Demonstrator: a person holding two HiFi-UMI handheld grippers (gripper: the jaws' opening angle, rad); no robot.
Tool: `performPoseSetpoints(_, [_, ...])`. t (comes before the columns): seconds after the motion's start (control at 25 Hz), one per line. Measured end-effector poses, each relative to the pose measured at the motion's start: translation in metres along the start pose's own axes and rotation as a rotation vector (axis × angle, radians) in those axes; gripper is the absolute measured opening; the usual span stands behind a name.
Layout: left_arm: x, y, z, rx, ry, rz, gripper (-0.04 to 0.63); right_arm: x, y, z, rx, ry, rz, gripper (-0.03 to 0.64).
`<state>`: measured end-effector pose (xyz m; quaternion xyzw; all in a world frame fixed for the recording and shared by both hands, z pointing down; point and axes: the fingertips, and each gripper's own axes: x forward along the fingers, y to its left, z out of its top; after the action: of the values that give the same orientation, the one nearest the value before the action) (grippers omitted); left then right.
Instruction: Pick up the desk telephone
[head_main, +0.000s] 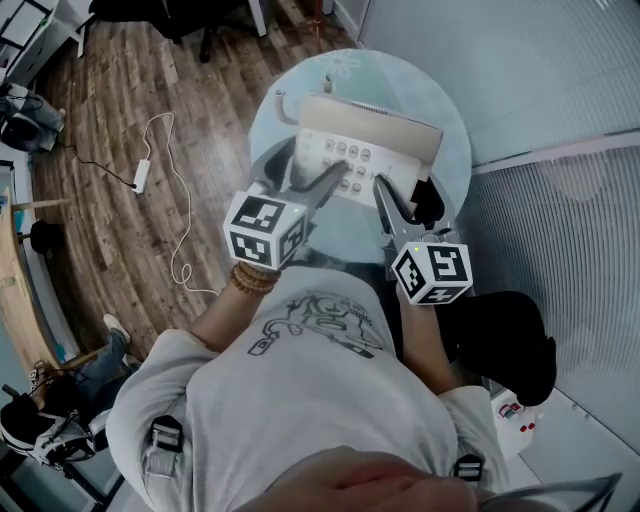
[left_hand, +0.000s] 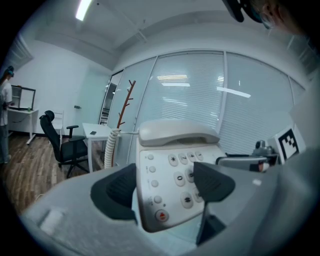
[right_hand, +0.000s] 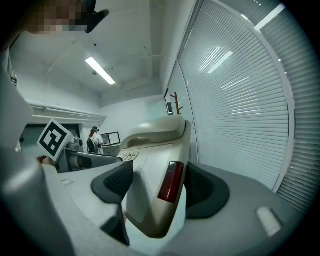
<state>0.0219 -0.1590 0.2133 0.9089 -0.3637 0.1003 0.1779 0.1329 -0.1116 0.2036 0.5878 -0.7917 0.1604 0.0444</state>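
Note:
The beige desk telephone hangs over the round glass table, gripped from both sides. My left gripper is shut on its near left corner; in the left gripper view the pads flank the keypad end of the telephone, with the handset resting on top and the coiled cord hanging at the left. My right gripper is shut on the right side. In the right gripper view the telephone sits between the two dark pads, its red strip against the right one.
A frosted partition with blinds runs close along the right of the table. A power strip with cables lies on the wood floor at the left. Farther off are an office chair, a white desk and a coat stand.

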Motion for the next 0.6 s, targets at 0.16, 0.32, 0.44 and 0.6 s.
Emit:
performPoseSetpoints(0.16, [-0.001,-0.003,0.006,-0.001,-0.013,-0.004,0.356,-0.003,0.000,0.008,-0.007,-0.016,-0.009,0.318])
performPoseSetpoints(0.32, [0.001,-0.006,0.008,-0.002,-0.017,-0.007,0.356,-0.004,-0.003,0.010,-0.015,-0.020,-0.012,0.314])
performPoseSetpoints(0.44, [0.004,-0.009,0.005,-0.007,-0.014,-0.008,0.356,-0.007,-0.006,0.009,-0.013,-0.020,-0.016,0.314])
performPoseSetpoints(0.6, [0.008,-0.013,0.002,-0.002,-0.007,-0.010,0.356,-0.009,-0.012,0.005,-0.001,-0.018,-0.021,0.314])
